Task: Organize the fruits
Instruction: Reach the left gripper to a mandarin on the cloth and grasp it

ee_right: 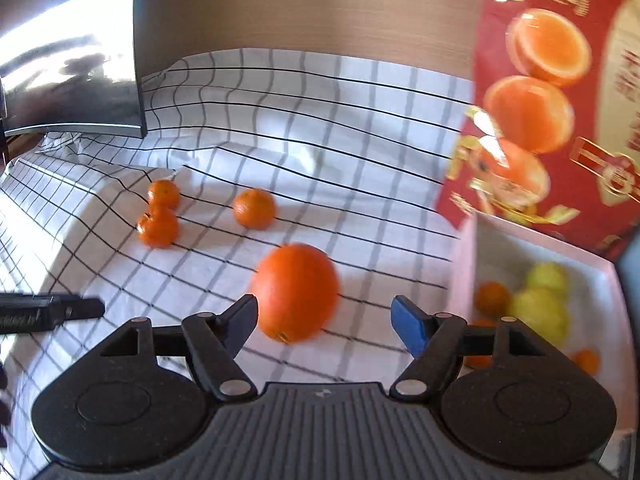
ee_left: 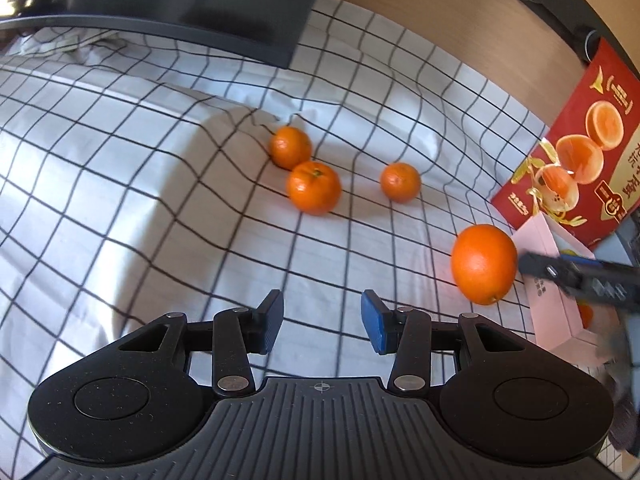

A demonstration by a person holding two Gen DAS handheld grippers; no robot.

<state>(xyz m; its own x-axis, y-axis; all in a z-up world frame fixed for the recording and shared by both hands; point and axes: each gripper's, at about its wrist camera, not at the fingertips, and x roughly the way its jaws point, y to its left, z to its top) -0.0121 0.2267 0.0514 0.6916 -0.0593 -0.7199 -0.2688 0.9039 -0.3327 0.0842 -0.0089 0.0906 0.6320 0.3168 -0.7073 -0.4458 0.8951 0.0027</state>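
A large orange (ee_right: pixel 296 291) lies on the checked cloth between the open jaws of my right gripper (ee_right: pixel 326 326), close to the left finger; I cannot tell if it touches. It also shows in the left wrist view (ee_left: pixel 484 263), with a right finger (ee_left: pixel 576 274) beside it. Three small mandarins (ee_left: pixel 291 147) (ee_left: pixel 314 187) (ee_left: pixel 400 182) lie farther out on the cloth. My left gripper (ee_left: pixel 322 322) is open and empty above the cloth. A pink box (ee_right: pixel 504 248) at right holds green fruits (ee_right: pixel 540 308) and small mandarins (ee_right: pixel 492 298).
A red gift box printed with oranges (ee_right: pixel 560 100) stands behind the pink box. A dark monitor (ee_left: pixel 192 4) stands at the back left. A wooden wall (ee_right: pixel 312 12) bounds the far side. The cloth (ee_left: pixel 120 200) is wrinkled with a ridge at left.
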